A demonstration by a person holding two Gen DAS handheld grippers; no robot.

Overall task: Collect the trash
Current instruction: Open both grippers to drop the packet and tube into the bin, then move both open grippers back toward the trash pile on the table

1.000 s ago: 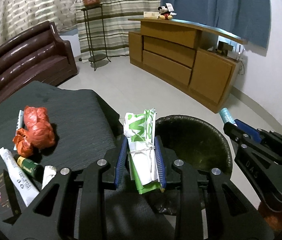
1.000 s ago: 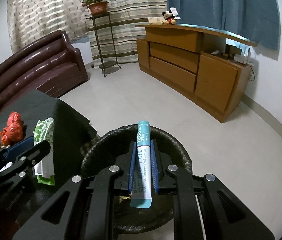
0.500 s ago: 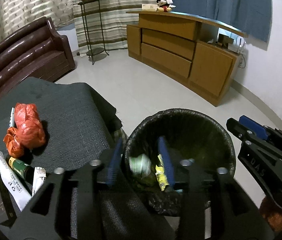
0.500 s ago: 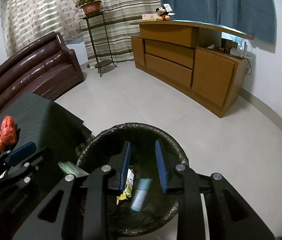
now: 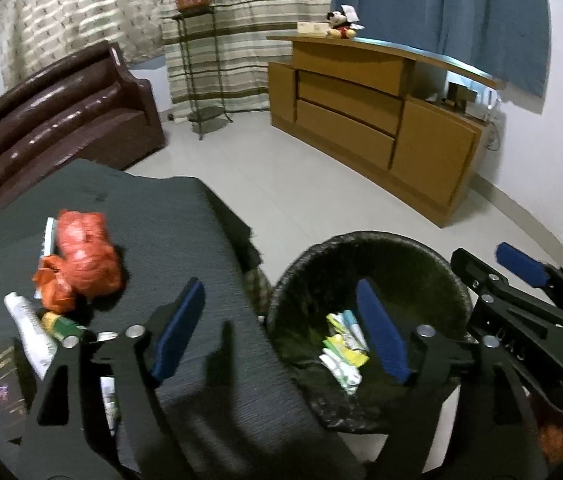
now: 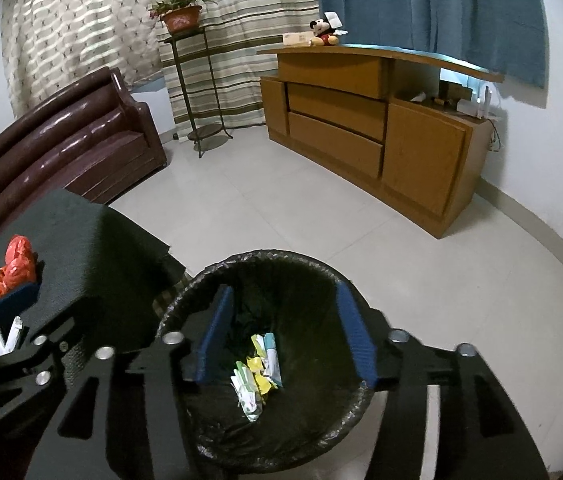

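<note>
Hovering both grippers, left gripper [image 5: 277, 336] and right gripper [image 6: 285, 334], jaws spread wide, gripping nothing. Targeting orange bag [image 5: 83, 258] on bench [image 5: 169, 232], left of bin [image 6: 265, 364]: looking light, soft, crinkly; pinching the bunched middle. White tube [image 5: 27, 332] nearby, squashy; grabbing mid-body.

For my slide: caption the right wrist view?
Open right gripper above the lined trash bin holding discarded wrappers.

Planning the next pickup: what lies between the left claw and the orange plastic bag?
In the left wrist view, only bare dark tablecloth separates the open left claw from the orange plastic bag.
</note>
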